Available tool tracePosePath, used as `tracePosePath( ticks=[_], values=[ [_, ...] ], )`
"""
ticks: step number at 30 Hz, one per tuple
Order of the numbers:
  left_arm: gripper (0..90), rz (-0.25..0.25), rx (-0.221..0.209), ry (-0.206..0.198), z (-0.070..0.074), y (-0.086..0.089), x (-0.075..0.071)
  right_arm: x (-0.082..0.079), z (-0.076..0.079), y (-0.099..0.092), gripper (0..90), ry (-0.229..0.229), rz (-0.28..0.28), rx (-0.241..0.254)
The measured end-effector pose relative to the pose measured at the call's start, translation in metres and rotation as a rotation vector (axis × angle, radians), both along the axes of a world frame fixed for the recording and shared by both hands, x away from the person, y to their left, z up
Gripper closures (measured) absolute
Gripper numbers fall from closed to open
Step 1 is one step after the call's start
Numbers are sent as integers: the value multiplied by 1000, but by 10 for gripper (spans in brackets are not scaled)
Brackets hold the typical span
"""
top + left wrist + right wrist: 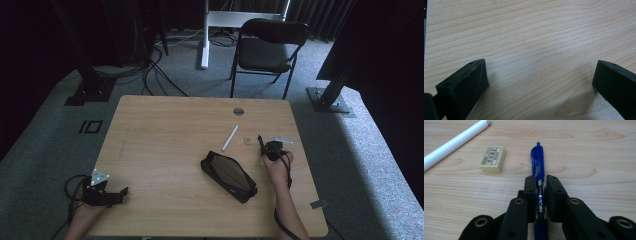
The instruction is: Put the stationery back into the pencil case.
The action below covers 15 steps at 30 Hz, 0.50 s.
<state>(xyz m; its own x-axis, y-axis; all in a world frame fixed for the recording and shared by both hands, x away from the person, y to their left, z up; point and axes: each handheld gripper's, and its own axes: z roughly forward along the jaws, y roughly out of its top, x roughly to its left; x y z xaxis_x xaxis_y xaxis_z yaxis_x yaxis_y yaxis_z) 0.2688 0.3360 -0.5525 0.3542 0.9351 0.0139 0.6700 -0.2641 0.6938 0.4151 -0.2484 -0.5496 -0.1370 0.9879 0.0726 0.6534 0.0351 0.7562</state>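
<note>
A blue pen lies lengthwise between the jaws of my right gripper, which is shut on it; the pen's tip sticks out ahead over the wood. From above, that gripper sits at the table's right side with the blue pen pointing away from the person. My left gripper rests low over bare wood with its jaws wide apart and nothing between them; in the high view it is at the table's near left corner.
A cream eraser and a white tube lie left of the pen. A black pencil case lies open at the table's middle front. A black chair stands behind the table.
</note>
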Motion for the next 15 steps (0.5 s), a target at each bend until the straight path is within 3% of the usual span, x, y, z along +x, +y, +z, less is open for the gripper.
tracePosePath(
  ticks=[15],
  values=[
    [2, 0, -1, 0, 0, 0, 0, -7, 19, -7, 794, -26, 4, 44]
  ],
)
